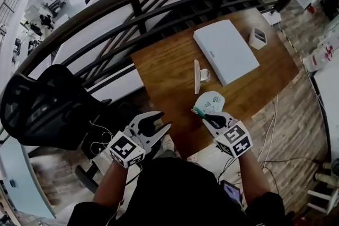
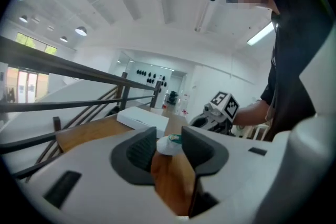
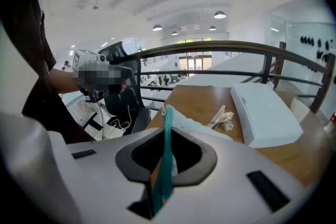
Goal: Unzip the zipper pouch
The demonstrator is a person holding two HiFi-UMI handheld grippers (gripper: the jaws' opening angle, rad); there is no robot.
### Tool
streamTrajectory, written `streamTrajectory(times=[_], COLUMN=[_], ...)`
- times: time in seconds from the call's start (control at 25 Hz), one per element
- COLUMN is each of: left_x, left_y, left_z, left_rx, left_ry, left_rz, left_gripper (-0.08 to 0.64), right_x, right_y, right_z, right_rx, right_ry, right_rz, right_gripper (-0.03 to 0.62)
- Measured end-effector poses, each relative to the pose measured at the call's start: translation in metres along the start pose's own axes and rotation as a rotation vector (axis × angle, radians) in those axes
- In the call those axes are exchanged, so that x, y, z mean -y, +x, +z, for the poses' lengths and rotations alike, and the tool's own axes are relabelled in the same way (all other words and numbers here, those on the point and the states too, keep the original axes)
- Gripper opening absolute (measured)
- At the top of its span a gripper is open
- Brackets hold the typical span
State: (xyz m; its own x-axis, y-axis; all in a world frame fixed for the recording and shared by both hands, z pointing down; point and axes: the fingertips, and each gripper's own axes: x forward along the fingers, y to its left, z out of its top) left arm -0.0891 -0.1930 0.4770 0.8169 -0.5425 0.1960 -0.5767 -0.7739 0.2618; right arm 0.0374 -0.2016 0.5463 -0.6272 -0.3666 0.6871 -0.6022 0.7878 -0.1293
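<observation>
Big brown table (image 1: 169,77) fills the middle of the head view. A big flat white box (image 1: 225,50) lies on it, upper right of the pic. A black chair (image 1: 47,103) sits off the table at the left.

The zipper pouch (image 1: 211,101) is small & white w/ a teal zip. It's on the table's near part, just below the middle of the head view, a bit to the right. It's well apart from the white box.

The right tongs (image 1: 207,115) are clenched on the pouch. In the right gripper view the teal zip strip (image 3: 168,134) runs right between the jaws, pinched there. So one side is held. That bit is done.

The left tongs (image 1: 163,121) are at the lower left of the middle, by the table's edge, not touching the pouch. Jaws are apart w/ nothing pinched. In the left gripper view you just see wood in the gap & the pouch (image 2: 169,145) farther off.

The zip looks like one thin closed line, so prob. not opened yet. Can't see the little pull tab for sure.

Left to do, I think: left tongs go to the pouch, grab the tab or the other end, then pull the zip along.

A small white clip thing (image 1: 199,75) & a little white cube (image 1: 258,37) also sit on the table, not part of the job.
</observation>
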Motion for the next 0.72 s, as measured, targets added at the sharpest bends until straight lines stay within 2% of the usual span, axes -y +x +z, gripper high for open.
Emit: streamTrajectory(times=[0.2,0.48,0.6,0.72], left_x=[0.02,0.053,0.069,0.081], left_y=[0.024,0.042,0.046,0.053], left_z=[-0.003,0.012,0.018,0.024], left_rx=[-0.058,-0.088,-0.095,-0.103], left_ry=[0.103,0.265,0.322,0.403], left_rz=[-0.142,-0.351,-0.43,-0.475], left_gripper=[0.153,0.156,0.164,0.163], right_x=[-0.014,-0.05,-0.062,-0.068], right_y=[-0.022,-0.067,-0.082,-0.091], right_z=[0.024,0.057,0.066,0.069], right_rx=[0.062,0.147,0.157,0.158], right_ry=[-0.071,-0.158,-0.215,-0.237], right_rz=[0.059,0.227,0.257,0.269], right_gripper=[0.029,0.029,0.029,0.029])
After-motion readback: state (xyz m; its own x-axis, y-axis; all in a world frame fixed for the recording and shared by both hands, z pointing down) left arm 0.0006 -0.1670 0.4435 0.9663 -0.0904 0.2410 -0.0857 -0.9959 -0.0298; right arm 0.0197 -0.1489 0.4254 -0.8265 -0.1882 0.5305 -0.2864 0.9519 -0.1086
